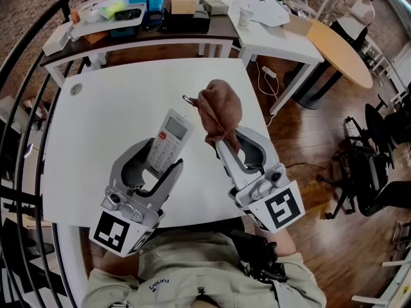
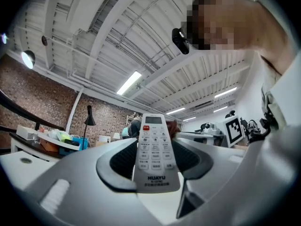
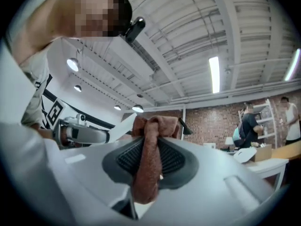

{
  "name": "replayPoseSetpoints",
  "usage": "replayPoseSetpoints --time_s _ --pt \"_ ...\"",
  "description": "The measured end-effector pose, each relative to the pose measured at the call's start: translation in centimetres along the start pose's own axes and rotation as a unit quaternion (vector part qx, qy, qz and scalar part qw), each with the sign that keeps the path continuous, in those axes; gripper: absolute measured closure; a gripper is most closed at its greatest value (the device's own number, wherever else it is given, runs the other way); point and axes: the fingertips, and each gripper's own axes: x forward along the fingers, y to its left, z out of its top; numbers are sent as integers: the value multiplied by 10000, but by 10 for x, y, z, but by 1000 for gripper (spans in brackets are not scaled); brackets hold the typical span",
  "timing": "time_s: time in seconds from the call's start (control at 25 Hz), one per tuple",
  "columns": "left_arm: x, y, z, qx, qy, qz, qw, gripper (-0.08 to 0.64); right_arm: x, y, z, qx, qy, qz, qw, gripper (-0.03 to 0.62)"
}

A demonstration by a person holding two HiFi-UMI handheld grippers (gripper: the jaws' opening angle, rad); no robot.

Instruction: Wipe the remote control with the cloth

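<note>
The white remote control [image 1: 168, 140] with a red button is held above the white table [image 1: 103, 114], its lower end pinched in my left gripper [image 1: 162, 159]. In the left gripper view the remote [image 2: 155, 149] stands upright between the jaws, keypad facing the camera. My right gripper [image 1: 226, 141] is shut on a brown cloth [image 1: 219, 111], which bunches up above its jaws just right of the remote's top. The right gripper view shows the cloth [image 3: 151, 154] squeezed between the pads, with the left gripper [image 3: 84, 134] off to the left. Cloth and remote are close; contact is not visible.
A small metal ring [image 1: 189, 99] lies on the table behind the cloth. A round hole [image 1: 76, 89] marks the table's far left corner. Cluttered desks [image 1: 160, 11] stand beyond. A black railing [image 1: 26, 108] curves along the left; chairs [image 1: 372, 165] stand on the wooden floor at right.
</note>
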Motion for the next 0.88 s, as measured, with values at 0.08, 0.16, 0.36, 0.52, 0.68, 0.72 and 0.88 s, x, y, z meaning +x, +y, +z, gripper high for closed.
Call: replayPoseSetpoints --time_s 0.08,0.16,0.36,0.52,0.68,0.72,0.88 --pt "0 -1 -1 83 42 -14 10000 319 -1 -3 7 -77 -107 -53 9999 515" --pt "1 -4 -3 116 57 -38 9999 319 -1 0 11 -97 -208 0 9997 515" --pt "4 -8 -2 147 71 -98 9998 319 4 20 17 -60 -300 320 9990 515" --pt "4 -6 0 125 46 -85 9999 319 5 32 11 -160 -207 468 9986 515" --pt "2 -3 4 -30 -45 -105 9999 319 7 46 2 -245 -64 692 9973 515" --pt "1 -2 5 -89 -72 -115 9999 319 7 49 0 -252 -34 762 9968 515" --pt "0 -1 7 -307 -143 -145 9993 319 5 64 -9 -221 35 1036 9944 515"
